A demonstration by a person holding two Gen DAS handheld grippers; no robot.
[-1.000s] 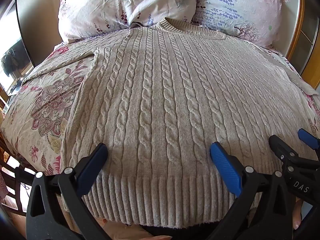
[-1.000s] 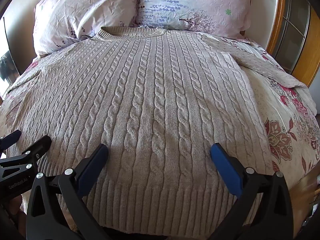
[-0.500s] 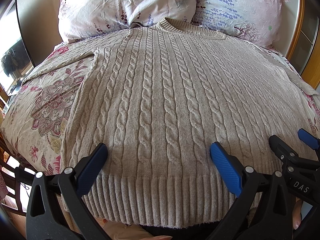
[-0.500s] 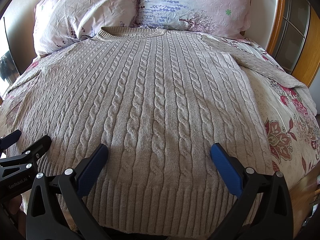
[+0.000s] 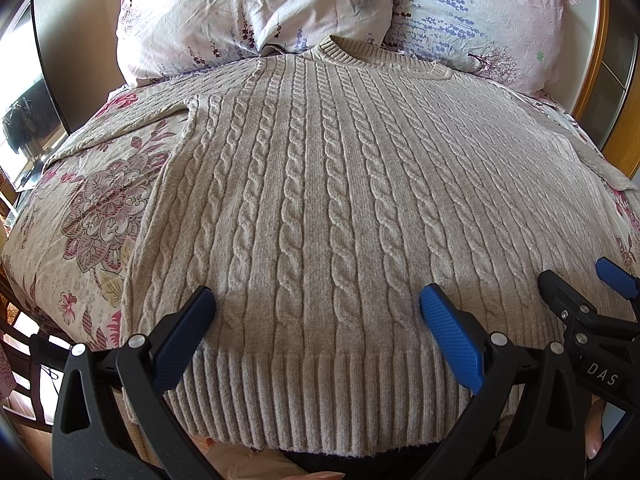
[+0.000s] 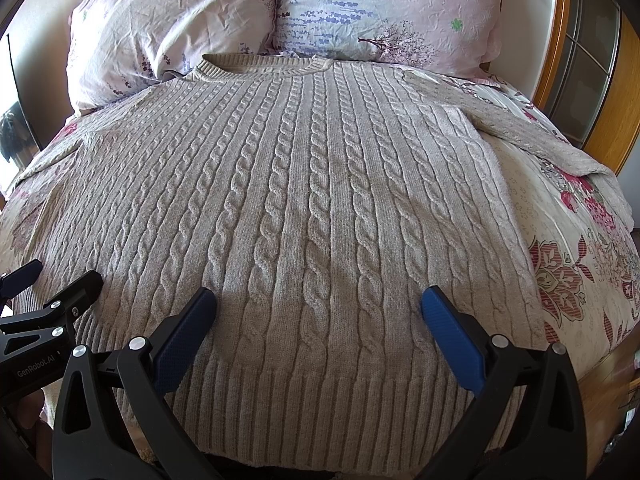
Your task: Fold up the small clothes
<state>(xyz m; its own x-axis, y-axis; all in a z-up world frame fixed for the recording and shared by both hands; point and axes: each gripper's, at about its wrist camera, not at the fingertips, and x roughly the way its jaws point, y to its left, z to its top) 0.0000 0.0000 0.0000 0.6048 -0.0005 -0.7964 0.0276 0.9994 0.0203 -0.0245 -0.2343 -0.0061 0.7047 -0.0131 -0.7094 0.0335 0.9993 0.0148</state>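
The sweater (image 5: 320,208) lies flat on the bed, front side up, with its collar (image 5: 360,50) touching the pillows and its ribbed hem (image 5: 312,396) at the near edge of the bed; the body is spread smooth, without a fold in it. The left sleeve (image 5: 120,132) goes out sideways over the bedcover, and the right sleeve (image 6: 532,136) goes out to the other side and hangs a little over the bed edge.

I judge that the folding is not yet begun; the spreading is done, and both sleeves and the body are left to fold.

The left hand-held gripper (image 5: 316,320) hovers just over the hem part with its two fingers wide apart and nothing between them; the right hand-held gripper (image 6: 318,320) is the same, fingers apart and empty, beside the left one over the hem. Whether the blue pads touch the knit, I cannot tell.

The bed has a bedcover (image 5: 92,208) with big pink flowers on a pale ground; two pillows (image 6: 180,28) with a small purple print lean at the head. On the left side stands a dark screen (image 5: 28,100); on the right side there is a wooden frame with glass panes (image 6: 580,60); sunlight falls over the bed.
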